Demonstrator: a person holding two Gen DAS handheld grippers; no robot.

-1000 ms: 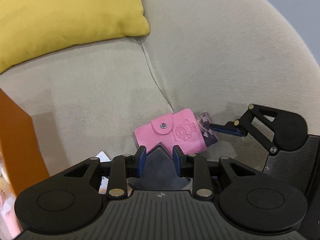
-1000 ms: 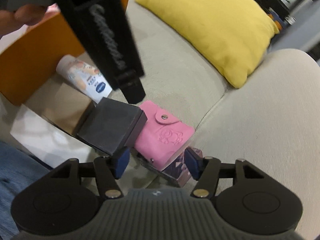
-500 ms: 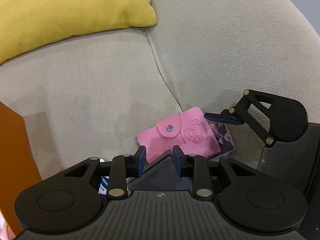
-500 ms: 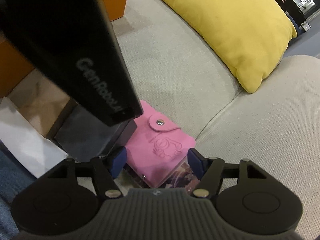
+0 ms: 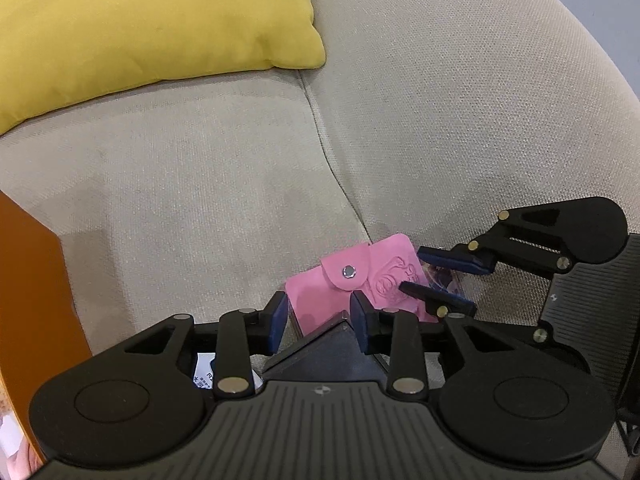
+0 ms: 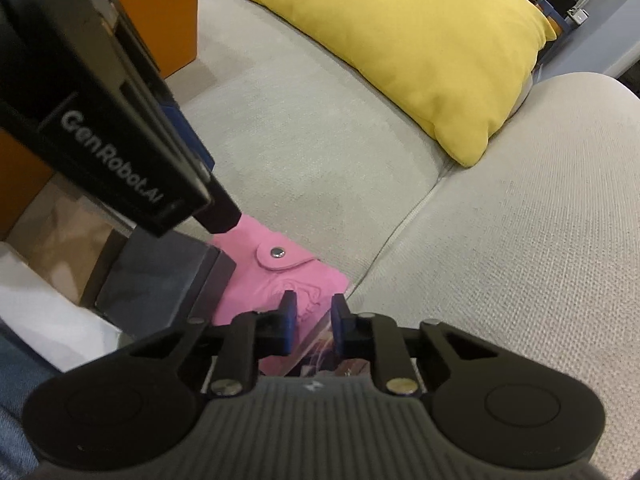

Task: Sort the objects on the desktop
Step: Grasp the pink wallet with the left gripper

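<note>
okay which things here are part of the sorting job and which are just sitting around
In the job:
pink wallet
printed card at its edge
dark box
orange bin
right hand-held gripper, closed in on the wallet's edge
left hand-held gripper

Lying about:
yellow cushion
beige sofa

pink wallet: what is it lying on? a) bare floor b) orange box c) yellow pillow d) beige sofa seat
d: the pink wallet lies on the beige sofa seat beside the seam, apart from the yellow pillow and the orange box.
</note>
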